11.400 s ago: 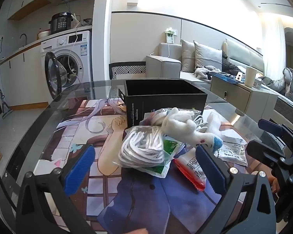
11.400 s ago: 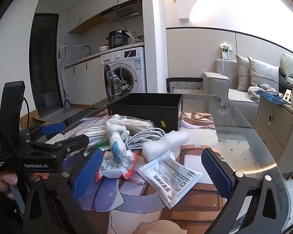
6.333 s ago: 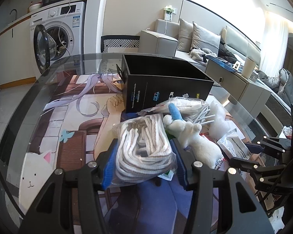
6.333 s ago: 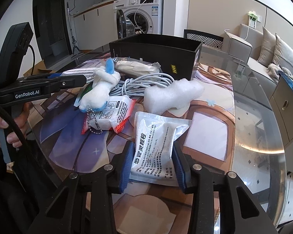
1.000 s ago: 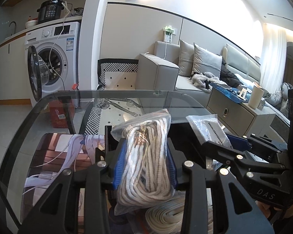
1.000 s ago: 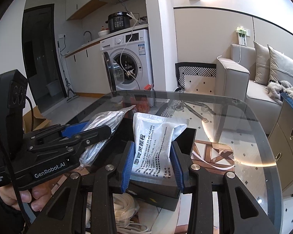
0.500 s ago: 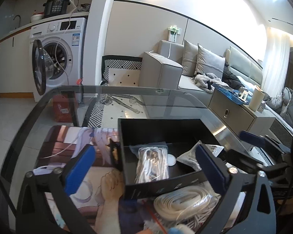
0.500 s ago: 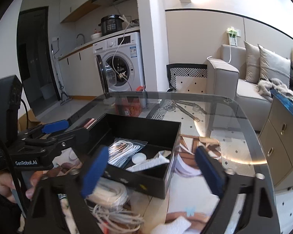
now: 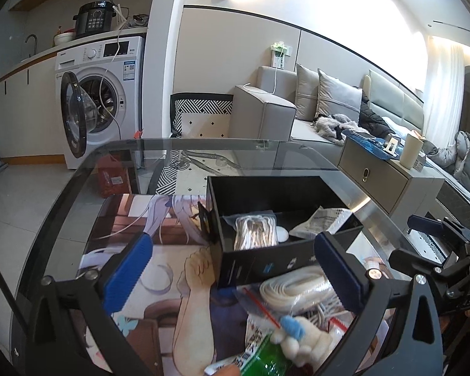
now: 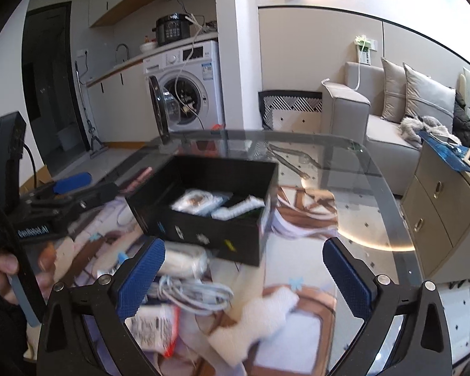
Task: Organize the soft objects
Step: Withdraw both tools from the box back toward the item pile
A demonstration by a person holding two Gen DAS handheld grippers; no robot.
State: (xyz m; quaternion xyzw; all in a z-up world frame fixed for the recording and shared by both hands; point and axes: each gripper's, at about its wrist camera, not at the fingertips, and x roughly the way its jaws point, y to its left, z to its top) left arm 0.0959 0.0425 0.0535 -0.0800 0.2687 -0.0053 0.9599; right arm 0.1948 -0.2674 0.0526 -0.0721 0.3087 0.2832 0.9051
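Observation:
A black open box point(image 9: 268, 258) point(image 10: 203, 232) stands on the glass table. Inside lie a bag of white cord point(image 9: 255, 231) point(image 10: 197, 202) and a white printed packet point(image 9: 324, 218) point(image 10: 239, 210). In front of the box lie a coiled white cord bag point(image 9: 294, 286) point(image 10: 181, 258), a grey cable bundle point(image 10: 194, 293), a white plush toy with a blue tip point(image 9: 300, 343), a red-edged packet point(image 10: 155, 326) and a white fluffy piece point(image 10: 260, 316). My left gripper point(image 9: 235, 282) is open and empty above the pile. My right gripper point(image 10: 241, 282) is open and empty too.
An anime-print mat point(image 9: 159, 250) covers the glass table point(image 9: 87, 172). A washing machine point(image 9: 100, 94) with its door open stands behind, a sofa point(image 9: 329, 112) and a cabinet point(image 10: 448, 206) to the right. The table's edges curve close on both sides.
Both grippers have let go of the cord bag and the white packet, which now lie in the box. Both have opened and drawn back toward the pile.

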